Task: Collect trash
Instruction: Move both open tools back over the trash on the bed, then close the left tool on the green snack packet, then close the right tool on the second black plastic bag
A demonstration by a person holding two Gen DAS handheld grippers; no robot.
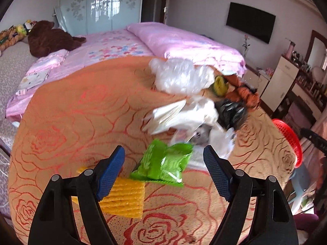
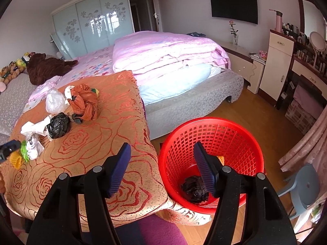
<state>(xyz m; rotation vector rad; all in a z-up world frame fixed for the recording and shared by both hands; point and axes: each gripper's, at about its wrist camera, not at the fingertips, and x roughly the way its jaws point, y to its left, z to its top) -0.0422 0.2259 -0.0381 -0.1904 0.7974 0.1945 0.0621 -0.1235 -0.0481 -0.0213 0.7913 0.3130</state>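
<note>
Reaching for next piece: left gripper point(image 1: 163, 163) spread wide, empty, straddling crinkled green plastic wrapper point(image 1: 163, 166) on rose-patterned orange tablecloth point(image 1: 71, 122). Right gripper point(image 2: 161, 163) parted, empty, over red mesh plastic basket point(image 2: 212, 140). Next: lower, pinch wrapper, carry to basket.

Trash pile point(image 2: 57, 112) lies on the counter point(image 2: 114, 122); basket point(image 2: 212, 126) stands on the floor right of it, bed point(image 2: 173, 61) behind

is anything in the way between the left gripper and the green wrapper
Nothing visible. The left gripper is open, with the green wrapper lying right between its fingers on the tablecloth. The yellow foam piece lies under the left finger, beside the wrapper, not blocking it.
</note>
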